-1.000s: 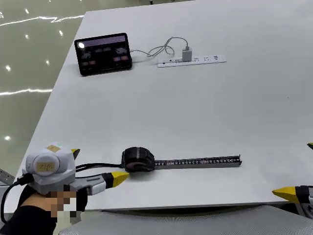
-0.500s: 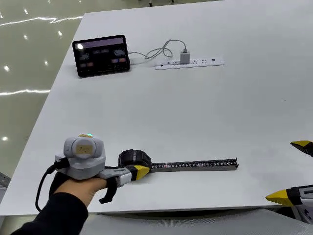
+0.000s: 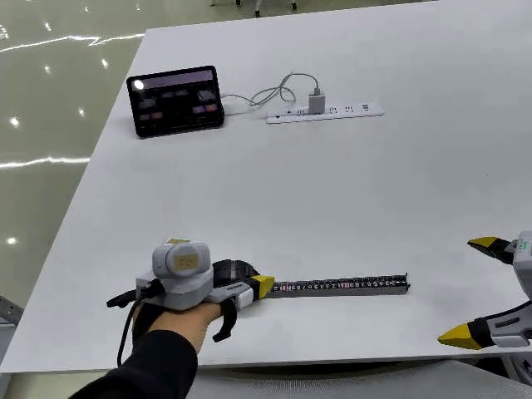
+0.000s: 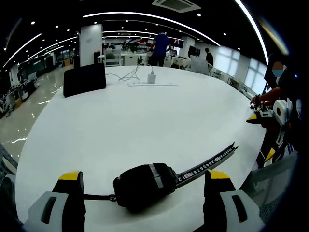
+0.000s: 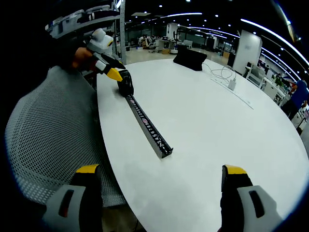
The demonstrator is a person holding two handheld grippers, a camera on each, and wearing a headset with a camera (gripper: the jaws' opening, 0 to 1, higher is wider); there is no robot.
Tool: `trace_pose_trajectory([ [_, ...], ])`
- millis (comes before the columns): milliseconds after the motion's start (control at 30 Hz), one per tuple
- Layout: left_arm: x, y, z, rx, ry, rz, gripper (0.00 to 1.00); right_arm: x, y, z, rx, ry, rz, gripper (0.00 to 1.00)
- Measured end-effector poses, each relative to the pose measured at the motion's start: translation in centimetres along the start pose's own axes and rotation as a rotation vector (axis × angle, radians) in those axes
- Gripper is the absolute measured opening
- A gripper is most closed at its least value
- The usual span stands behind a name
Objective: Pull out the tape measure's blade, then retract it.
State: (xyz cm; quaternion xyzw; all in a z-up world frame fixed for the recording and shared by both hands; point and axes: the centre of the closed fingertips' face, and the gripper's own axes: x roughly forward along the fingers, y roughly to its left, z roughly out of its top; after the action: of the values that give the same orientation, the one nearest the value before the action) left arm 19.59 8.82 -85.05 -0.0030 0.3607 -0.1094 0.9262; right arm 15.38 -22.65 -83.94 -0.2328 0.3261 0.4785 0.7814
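Straddling the tape measure's case (image 3: 235, 269) with the left gripper (image 4: 144, 180), blade (image 3: 341, 285) lying drawn out on the counter (image 3: 332, 191).

Left fingers (image 4: 71, 180) stand open, one on either side of the black case, not visibly pressing it. The case sits near the counter's front edge. The blade's long axis runs along that edge, from the case toward the right gripper (image 3: 470, 289), whose fingers (image 5: 233, 171) are spread and empty, well apart from the blade's hook end (image 3: 406, 283). Judged: retracting turns on the case, and the left gripper is far nearer.
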Motion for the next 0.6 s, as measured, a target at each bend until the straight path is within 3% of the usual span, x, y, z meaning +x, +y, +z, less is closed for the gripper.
trace_pose_trajectory([
  [67, 0.3, -0.2, -0.1, 0.002, -0.003, -0.013, 1.0, 0.4, 0.0, 0.1, -0.015, 0.009, 0.009, 0.98],
  [100, 0.3, -0.4, -0.1, -0.028, -0.014, -0.03, 1.0, 0.7, -0.1, 0.3, -0.022, 0.015, 0.018, 0.98],
  [200, 0.4, 0.3, -0.1, 0.001, -0.011, -0.005, 1.0, 1.2, 0.0, 0.8, -0.049, 0.028, 0.037, 0.98],
  [300, 0.8, 0.2, -0.2, 0.0, -0.01, -0.01, 1.0, 2.0, 0.2, 1.3, -0.115, 0.062, 0.077, 0.95],
  [400, 1.0, -0.1, -0.7, 0.054, 0.013, -0.022, 1.0, 2.7, 0.2, 1.5, -0.158, 0.098, 0.109, 0.87],
  [600, 1.1, 0.1, -0.8, 0.038, 0.014, -0.022, 1.0, 4.5, -0.1, 1.7, -0.231, 0.167, 0.18, 0.78],
])
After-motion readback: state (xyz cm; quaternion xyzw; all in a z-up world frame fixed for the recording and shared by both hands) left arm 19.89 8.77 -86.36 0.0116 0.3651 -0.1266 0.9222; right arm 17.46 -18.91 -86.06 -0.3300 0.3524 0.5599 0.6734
